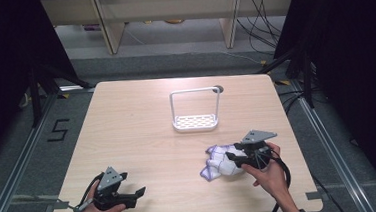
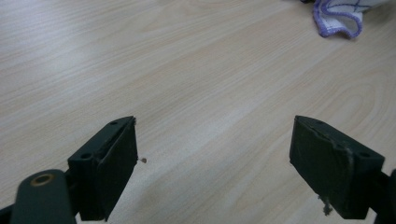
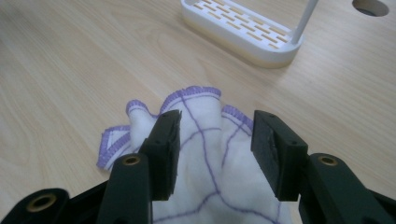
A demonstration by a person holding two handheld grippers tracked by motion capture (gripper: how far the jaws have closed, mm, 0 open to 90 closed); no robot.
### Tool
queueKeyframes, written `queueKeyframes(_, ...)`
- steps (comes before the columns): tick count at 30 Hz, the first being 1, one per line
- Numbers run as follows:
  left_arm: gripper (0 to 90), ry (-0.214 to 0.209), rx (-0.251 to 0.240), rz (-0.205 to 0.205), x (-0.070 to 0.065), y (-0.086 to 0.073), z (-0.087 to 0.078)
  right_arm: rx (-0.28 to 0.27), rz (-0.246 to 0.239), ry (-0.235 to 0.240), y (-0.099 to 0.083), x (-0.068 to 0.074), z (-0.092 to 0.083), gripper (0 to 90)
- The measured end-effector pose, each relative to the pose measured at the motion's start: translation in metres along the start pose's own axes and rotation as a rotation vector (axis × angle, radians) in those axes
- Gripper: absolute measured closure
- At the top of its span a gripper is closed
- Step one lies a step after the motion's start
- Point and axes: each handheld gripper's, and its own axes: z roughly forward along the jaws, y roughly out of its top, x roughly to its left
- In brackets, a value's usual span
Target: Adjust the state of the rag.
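A white cloth (image 1: 220, 165) with purple stitched lines and a purple hem lies crumpled on the wooden table (image 1: 142, 124), at the front right. My right gripper (image 1: 233, 156) reaches into it from the right. In the right gripper view the jaws (image 3: 215, 135) stand partly apart, astride a raised fold of the cloth (image 3: 196, 100), and I see no pad pressing on it. My left gripper (image 1: 137, 195) rests near the table's front left edge. Its jaws (image 2: 215, 154) are wide open over bare wood, with a corner of the cloth (image 2: 338, 21) far ahead.
A white slotted rack (image 1: 195, 121) with a tall wire handle stands at the table's middle back, also seen as the rack (image 3: 243, 32) in the right gripper view. A round cable hole (image 1: 219, 89) lies just behind it. Dark frames and cables flank the table.
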Motion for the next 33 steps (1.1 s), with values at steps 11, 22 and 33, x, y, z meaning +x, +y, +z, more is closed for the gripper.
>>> queueKeyframes(11,14.9,-0.018,-0.020,-0.017,-0.007,0.003,0.007,0.068,0.018,0.033,0.018,-0.004,0.036,55.4)
queueKeyframes(22,14.9,-0.051,-0.019,-0.005,-0.013,0.007,0.013,0.106,0.010,0.085,0.022,-0.005,0.055,86.2)
queueKeyframes(33,14.9,-0.075,-0.015,0.005,-0.019,0.011,0.021,-0.003,-0.033,0.122,0.027,0.004,0.014,89.2)
